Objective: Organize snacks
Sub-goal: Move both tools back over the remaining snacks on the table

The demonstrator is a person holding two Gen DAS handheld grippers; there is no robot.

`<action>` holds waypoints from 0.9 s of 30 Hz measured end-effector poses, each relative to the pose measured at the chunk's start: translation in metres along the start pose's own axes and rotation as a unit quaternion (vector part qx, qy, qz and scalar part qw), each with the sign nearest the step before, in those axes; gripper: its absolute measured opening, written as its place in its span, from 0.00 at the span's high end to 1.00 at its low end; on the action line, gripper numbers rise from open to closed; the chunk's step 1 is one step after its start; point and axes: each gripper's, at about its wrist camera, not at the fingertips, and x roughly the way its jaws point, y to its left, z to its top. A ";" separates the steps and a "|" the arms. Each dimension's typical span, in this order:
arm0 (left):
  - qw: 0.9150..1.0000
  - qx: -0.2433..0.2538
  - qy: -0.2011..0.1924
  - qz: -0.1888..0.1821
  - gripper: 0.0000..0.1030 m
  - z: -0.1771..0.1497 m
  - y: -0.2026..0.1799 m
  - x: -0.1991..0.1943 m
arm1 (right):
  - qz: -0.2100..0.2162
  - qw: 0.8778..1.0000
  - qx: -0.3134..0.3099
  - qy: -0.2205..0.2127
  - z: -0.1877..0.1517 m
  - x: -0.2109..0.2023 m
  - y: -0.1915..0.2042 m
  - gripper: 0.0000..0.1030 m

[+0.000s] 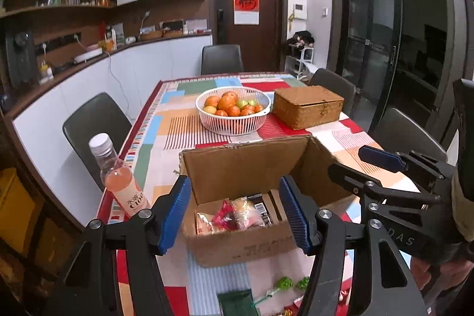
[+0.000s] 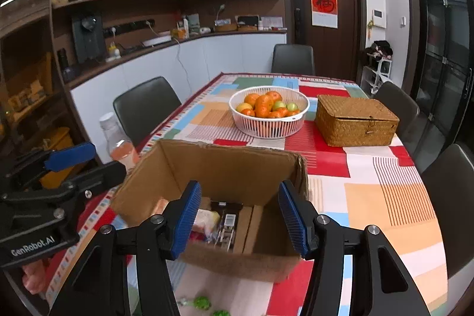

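An open cardboard box (image 1: 243, 245) (image 2: 237, 259) stands on the patchwork tablecloth with wrapped snack packets (image 1: 225, 216) (image 2: 219, 224) lying in its bottom. My left gripper (image 1: 235, 212) hangs open just above the box's near wall, with nothing between its blue pads. My right gripper (image 2: 241, 216) is open beside it over the same box, also empty. Each one shows at the edge of the other's view: the right gripper (image 1: 361, 168) and the left gripper (image 2: 94, 165). A green packet (image 1: 237, 301) and green wrapped candies (image 1: 284, 283) (image 2: 203, 302) lie loose in front of the box.
A pink drink bottle (image 1: 124, 185) (image 2: 118, 141) stands at the table's left edge. Behind the box are a white fruit basket (image 1: 234, 126) (image 2: 266, 129) and a closed wicker box (image 1: 308, 105) (image 2: 355, 120). Dark chairs (image 1: 94, 123) ring the table.
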 end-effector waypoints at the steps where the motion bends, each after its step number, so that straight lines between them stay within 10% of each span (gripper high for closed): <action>1: 1.000 0.002 -0.006 0.001 0.41 -0.003 -0.002 -0.007 | -0.001 1.000 -0.002 -0.005 -0.003 -0.007 0.001 0.46; 11: 0.999 0.029 -0.037 0.003 0.38 -0.033 -0.018 -0.065 | 0.001 0.999 -0.029 -0.036 -0.034 -0.069 0.019 0.45; 27: 0.997 0.049 0.048 -0.020 0.38 -0.112 -0.030 -0.083 | 0.027 0.997 -0.062 0.035 -0.113 -0.091 0.042 0.42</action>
